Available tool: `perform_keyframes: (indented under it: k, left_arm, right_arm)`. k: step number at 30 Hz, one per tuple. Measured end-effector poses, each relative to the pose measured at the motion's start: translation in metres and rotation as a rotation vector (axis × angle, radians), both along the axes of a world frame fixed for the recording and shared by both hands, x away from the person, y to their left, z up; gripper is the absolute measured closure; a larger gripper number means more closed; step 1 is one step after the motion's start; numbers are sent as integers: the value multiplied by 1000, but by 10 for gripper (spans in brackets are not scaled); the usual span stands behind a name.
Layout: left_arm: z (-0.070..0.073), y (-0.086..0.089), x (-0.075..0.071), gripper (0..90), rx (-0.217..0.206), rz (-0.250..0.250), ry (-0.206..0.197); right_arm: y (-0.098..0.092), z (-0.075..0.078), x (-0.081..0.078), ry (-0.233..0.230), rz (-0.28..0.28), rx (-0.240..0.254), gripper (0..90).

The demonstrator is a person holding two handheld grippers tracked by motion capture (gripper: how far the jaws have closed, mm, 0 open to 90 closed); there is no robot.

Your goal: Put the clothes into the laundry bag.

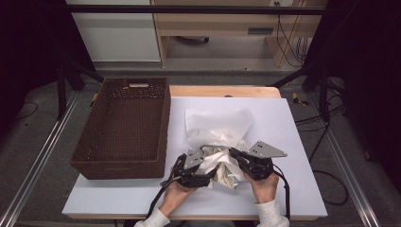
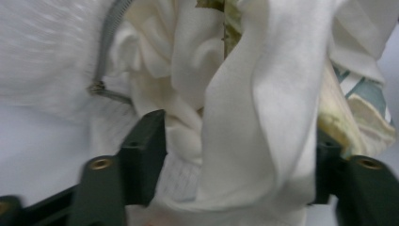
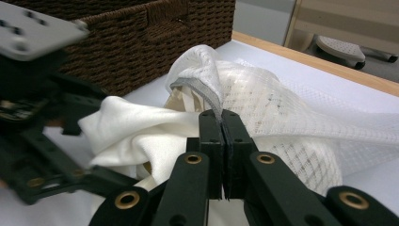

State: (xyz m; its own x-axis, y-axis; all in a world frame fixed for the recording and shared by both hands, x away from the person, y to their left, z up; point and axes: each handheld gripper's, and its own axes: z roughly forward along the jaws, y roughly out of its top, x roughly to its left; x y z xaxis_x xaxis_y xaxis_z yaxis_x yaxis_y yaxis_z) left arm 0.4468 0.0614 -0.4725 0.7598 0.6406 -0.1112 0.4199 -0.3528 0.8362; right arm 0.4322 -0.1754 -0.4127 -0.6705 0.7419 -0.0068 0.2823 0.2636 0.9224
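Work in hand: getting white cloth (image 1: 222, 165) out of or into a mesh bag (image 1: 217, 124); which way, I cannot tell.
Bag: white mesh with a grey zipper (image 2: 109, 35), lying flat on the worktop (image 1: 293, 142), mouth towards 6 o'clock, right of the basket (image 1: 125, 127).
Cloth: bunched at the bag mouth, at 6 o'clock from the bag's middle, between the two grippers; a patterned piece (image 2: 367, 94) shows beside it.
Left gripper (image 1: 191, 170): jaws apart, a thick fold of cloth standing between them; pads look clear of it, so released.
Right gripper (image 3: 221, 141): clenched on the bag's grey zipper edge, pinching it at the tips.
Relative position: cloth directly in front of the left gripper, at 9 o'clock from the right one.
Handling, judged: light, soft, limp; slides and sags rather than lifts whole.
Hold, judged: a bunched fold of the cloth, and the stiffer zipper hem of the bag.
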Motion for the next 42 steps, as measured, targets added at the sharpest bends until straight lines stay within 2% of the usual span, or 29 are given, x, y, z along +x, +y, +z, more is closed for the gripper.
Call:
perform_keyframes:
  k: [1, 3, 6, 9, 12, 14, 16, 20, 21, 23, 27, 30, 31, 34, 35, 37, 40, 42]
  left_arm:
    - [-2, -2, 2, 430, -25, -10, 9]
    - [0, -9, 3, 586, -45, -36, -8]
    - [5, -17, 0, 793, -19, -28, -49]
    - [18, -21, -7, 822, -13, -25, -130]
    - [33, -24, -6, 825, -8, -16, -172]
    - [41, -28, 0, 826, -3, -9, -173]
    - [44, -35, 7, 826, 21, -1, -161]
    - [40, -47, 26, 824, 89, 20, -140]
    - [36, -48, 32, 823, 104, 19, -122]
    - [28, -49, 40, 820, 114, 30, -114]
    - [24, -46, 40, 808, 99, 34, -120]
    - [24, -38, 32, 732, 86, 28, -111]
    - [25, -33, 28, 662, 79, 24, -107]
    - [27, -18, 14, 377, 74, 32, -115]
    - [29, -12, 9, 323, 64, 23, -110]
    - [33, -3, -2, 287, 39, 3, -115]
    - [43, 3, -18, 288, 1, -13, -151]
    - [49, 1, -23, 327, 13, 1, -189]
  right_arm:
    - [0, 0, 0, -1, 1, -2, 890]
    - [0, 0, 0, 0, 2, -2, 891]
    - [-2, 0, 0, 0, 2, 3, 890]
    - [-3, 2, -1, -10, -3, 5, 891]
    - [-5, 5, -2, -16, -6, 20, 890]
    - [-7, 7, -3, -29, -3, 26, 890]
    - [-8, 9, -5, -39, -5, 28, 890]
    - [-10, 11, -6, -45, 7, 32, 890]
    - [-10, 11, -7, -45, 12, 34, 890]
    - [-7, 10, -6, -42, 17, 25, 890]
    - [-5, 5, -3, -22, 10, 9, 891]
    - [-6, 3, -2, -12, -1, 7, 890]
    - [-6, 3, -1, -10, -4, 8, 890]
    - [-6, 1, 0, -5, -6, 7, 890]
    - [-6, 1, 0, -3, -6, 7, 890]
    - [-5, 0, 0, -2, -5, 3, 890]
    - [-4, 0, 1, 0, -7, 3, 889]
    - [-4, 0, 1, 1, -7, 3, 889]
